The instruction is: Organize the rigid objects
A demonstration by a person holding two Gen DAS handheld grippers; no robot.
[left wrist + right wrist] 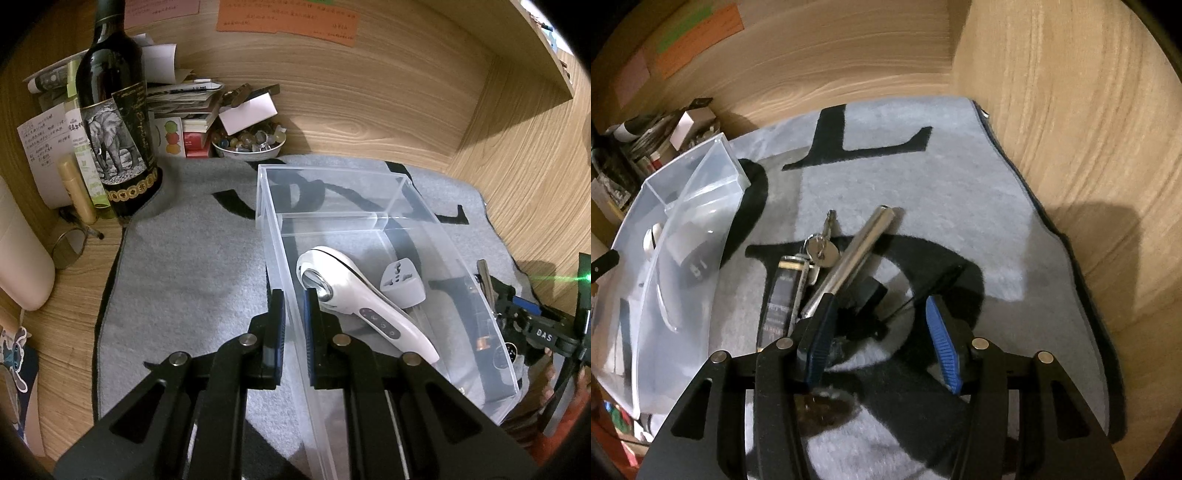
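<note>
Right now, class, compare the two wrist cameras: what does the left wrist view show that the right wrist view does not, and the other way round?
Only the left wrist view: a dark wine bottle, a bowl of trinkets, and a grey plug adapter lying inside the bin.

Only the right wrist view: the silver metal tube and a dark flat case lying outside the bin, close to the right gripper.

Both: the clear plastic bin, the white handheld device in it, the keys and the grey mat.
</note>
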